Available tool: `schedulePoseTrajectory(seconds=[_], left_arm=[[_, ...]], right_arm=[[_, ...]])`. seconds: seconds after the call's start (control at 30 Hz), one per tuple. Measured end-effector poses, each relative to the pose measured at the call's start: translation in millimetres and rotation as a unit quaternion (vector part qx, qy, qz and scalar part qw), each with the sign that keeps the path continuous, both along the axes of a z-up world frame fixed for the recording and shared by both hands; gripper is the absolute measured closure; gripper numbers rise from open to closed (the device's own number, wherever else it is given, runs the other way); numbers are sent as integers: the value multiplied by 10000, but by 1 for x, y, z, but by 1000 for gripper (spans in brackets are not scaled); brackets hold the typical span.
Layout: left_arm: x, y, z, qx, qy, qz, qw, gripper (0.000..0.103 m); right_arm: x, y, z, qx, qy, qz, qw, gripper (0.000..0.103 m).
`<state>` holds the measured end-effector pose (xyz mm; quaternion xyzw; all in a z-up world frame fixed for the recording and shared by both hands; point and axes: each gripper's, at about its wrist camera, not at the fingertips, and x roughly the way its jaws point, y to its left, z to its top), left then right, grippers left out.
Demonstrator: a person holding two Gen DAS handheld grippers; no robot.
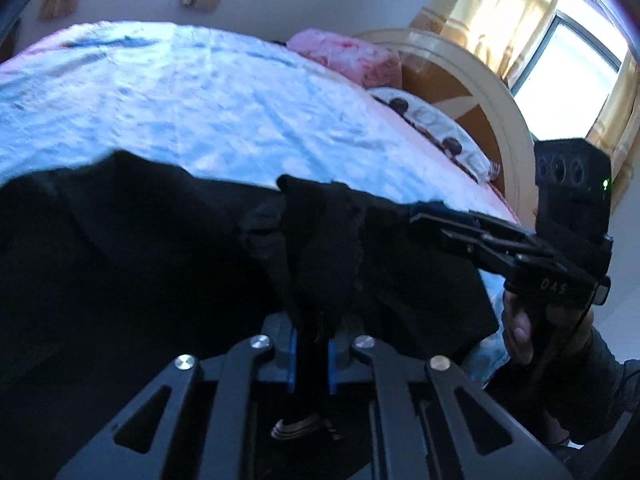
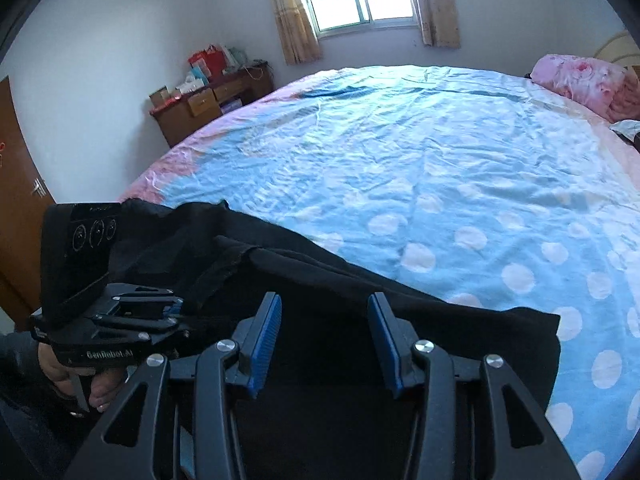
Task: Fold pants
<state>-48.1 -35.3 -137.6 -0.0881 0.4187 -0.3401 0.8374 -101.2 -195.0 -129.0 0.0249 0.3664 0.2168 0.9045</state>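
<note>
Early stage, I'd say: the black pants (image 2: 320, 280) are bunched at the near edge of the bed (image 2: 440, 168), partly lifted, no clean fold visible yet. Most of the blue dotted sheet is bare. Spreading flat, laying leg on leg and halving are all likely left.

Left hand-held gripper (image 1: 312, 356): clenched on a gathered wad of pants fabric; the blue pads pinch it, and cloth rises ahead of the jaws. It points down toward the bed at a slant.

Right hand-held gripper (image 2: 324, 344): jaws stand apart over the pants, pads not pressing anything in its own view, so released. In the left view its tips (image 1: 440, 220) sit at the raised pants edge; contact unclear. Tilted down similarly. A hand (image 1: 520, 332) grips its handle. The two grippers are near each other, side by side.
</note>
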Motion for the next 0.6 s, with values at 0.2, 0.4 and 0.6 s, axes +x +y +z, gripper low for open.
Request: schedulePoseTrajectory(seconds=[0.2, 0.4, 0.6], left_arm=[[8, 10, -22, 133, 444, 130, 9988, 91], [4, 7, -17, 393, 149, 194, 9989, 67], [-10, 29, -5, 548, -291, 371, 9974, 32]], right_arm=[[3, 15, -12, -259, 82, 59, 9996, 55], [8, 31, -14, 475, 348, 724, 9956, 55], [51, 46, -43, 557, 1011, 567, 9917, 50]])
